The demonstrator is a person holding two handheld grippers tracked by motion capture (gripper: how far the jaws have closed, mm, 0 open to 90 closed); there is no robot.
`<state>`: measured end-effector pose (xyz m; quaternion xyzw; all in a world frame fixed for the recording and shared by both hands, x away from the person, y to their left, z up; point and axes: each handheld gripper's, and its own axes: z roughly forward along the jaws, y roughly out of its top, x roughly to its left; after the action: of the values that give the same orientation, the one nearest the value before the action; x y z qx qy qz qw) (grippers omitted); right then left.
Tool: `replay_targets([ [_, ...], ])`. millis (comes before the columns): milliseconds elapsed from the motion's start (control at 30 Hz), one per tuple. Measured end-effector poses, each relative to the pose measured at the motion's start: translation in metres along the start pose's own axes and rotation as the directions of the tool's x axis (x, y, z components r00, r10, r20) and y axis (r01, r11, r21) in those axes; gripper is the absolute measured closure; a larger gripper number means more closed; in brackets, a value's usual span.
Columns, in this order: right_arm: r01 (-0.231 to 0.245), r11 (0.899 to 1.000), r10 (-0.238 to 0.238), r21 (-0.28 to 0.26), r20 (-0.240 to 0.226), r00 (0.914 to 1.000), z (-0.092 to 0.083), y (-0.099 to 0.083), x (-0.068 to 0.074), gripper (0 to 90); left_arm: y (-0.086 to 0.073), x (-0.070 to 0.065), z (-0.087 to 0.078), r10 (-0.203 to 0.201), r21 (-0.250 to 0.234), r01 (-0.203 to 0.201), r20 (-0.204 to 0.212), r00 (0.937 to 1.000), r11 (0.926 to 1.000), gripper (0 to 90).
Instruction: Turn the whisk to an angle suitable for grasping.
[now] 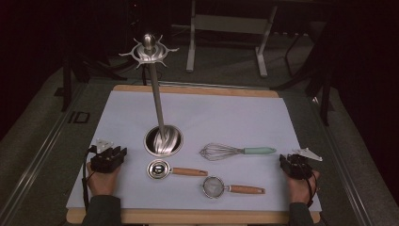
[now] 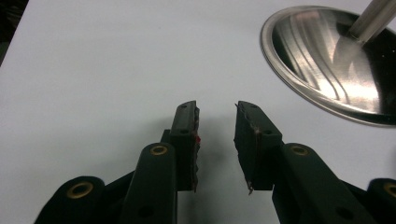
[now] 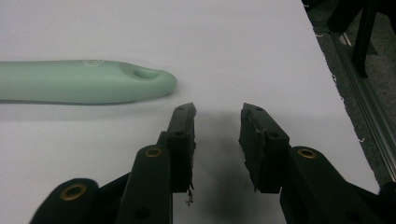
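A steel utensil stand (image 1: 157, 101) rises from a round base (image 1: 163, 141) mid-table, with hooks at its top (image 1: 148, 50). On the white mat lie a whisk with a mint handle (image 1: 237, 151), a metal scoop with a wooden handle (image 1: 175, 170) and a small strainer with a wooden handle (image 1: 231, 188). My left gripper (image 1: 113, 155) rests open at the mat's left, its jaws (image 2: 215, 140) apart over bare mat near the base's rim (image 2: 327, 65). My right gripper (image 1: 292, 162) rests open at the right, its jaws (image 3: 217, 140) empty, just right of the whisk handle (image 3: 84, 86).
The mat covers a wooden table whose front edge (image 1: 188, 216) runs along the bottom. Dark floor and metal frame legs (image 1: 226, 28) lie beyond the table's far edge. The mat's right edge (image 3: 336, 84) is close to my right gripper.
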<state>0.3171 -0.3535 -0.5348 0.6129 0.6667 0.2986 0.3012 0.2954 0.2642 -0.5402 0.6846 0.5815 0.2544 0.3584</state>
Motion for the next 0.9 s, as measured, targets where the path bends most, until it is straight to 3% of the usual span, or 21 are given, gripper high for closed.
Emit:
replay_targets([
  [233,0.002,1.000,-0.002,0.003,-0.025,0.9997,-0.001,0.001,0.003,66.7,0.000,-0.002,0.000,0.020,0.001,-0.020,0.002,0.9998,0.9998,70.2],
  [300,0.024,1.000,-0.024,0.001,-0.033,0.9992,-0.002,0.002,0.007,68.4,0.000,-0.001,0.001,0.015,0.008,-0.015,-0.002,0.9999,0.9999,70.3],
  [433,0.057,0.998,-0.056,0.003,-0.055,0.9969,-0.003,0.005,0.013,75.9,0.000,-0.002,0.001,0.021,0.010,-0.021,-0.005,0.9998,0.9997,70.2],
  [600,0.065,0.998,-0.063,0.019,-0.102,0.9928,-0.003,0.007,0.018,89.3,0.000,-0.004,0.001,0.033,0.008,-0.033,-0.020,0.9993,0.9994,70.2],
  [767,0.062,0.997,-0.056,0.036,-0.140,0.9886,-0.001,0.010,0.022,90.0,0.000,-0.005,0.001,0.038,0.008,-0.037,-0.021,0.9991,0.9993,70.2],
  [900,0.085,0.995,-0.076,0.049,-0.157,0.9847,0.001,0.011,0.028,90.0,0.000,-0.005,0.001,0.046,0.011,-0.046,-0.023,0.9987,0.9989,70.2],
])
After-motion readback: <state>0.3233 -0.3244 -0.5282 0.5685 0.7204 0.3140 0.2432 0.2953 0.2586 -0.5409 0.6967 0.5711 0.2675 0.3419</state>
